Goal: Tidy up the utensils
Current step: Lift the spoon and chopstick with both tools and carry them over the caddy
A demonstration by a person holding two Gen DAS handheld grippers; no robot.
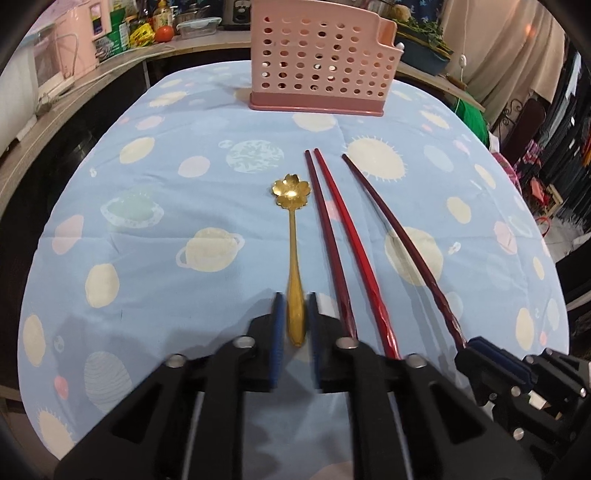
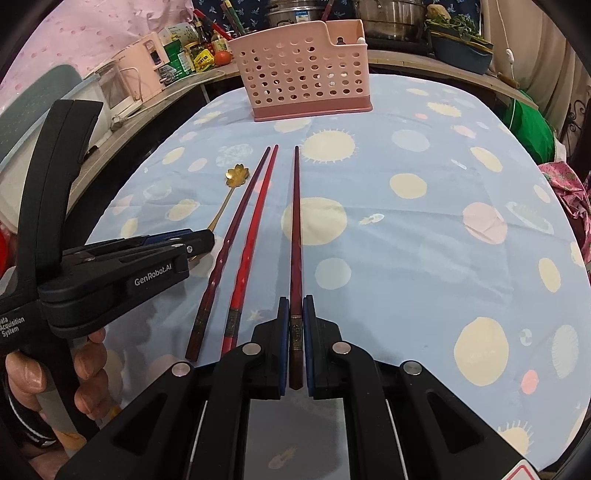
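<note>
A gold flower-bowl spoon [image 1: 293, 236] lies on the blue planet-print cloth; my left gripper [image 1: 295, 306] is shut on the end of its handle. Three chopsticks lie beside it: a dark red one [image 1: 328, 236], a bright red one [image 1: 354, 251] and a dark maroon one [image 1: 399, 240]. My right gripper [image 2: 295, 306] is shut on the thick end of the maroon chopstick [image 2: 296, 229], still flat on the cloth. The other two chopsticks [image 2: 243, 229] and the spoon [image 2: 236, 173] lie to its left. A pink perforated utensil holder [image 1: 321, 59] stands at the table's far edge, also in the right wrist view [image 2: 301, 79].
A counter [image 1: 110, 74] behind the table carries a pink appliance, jars, a tomato and containers. Steel pots [image 2: 391, 14] and a planter stand behind the holder. The left gripper's body [image 2: 110, 273] and the hand holding it sit at the left of the right wrist view.
</note>
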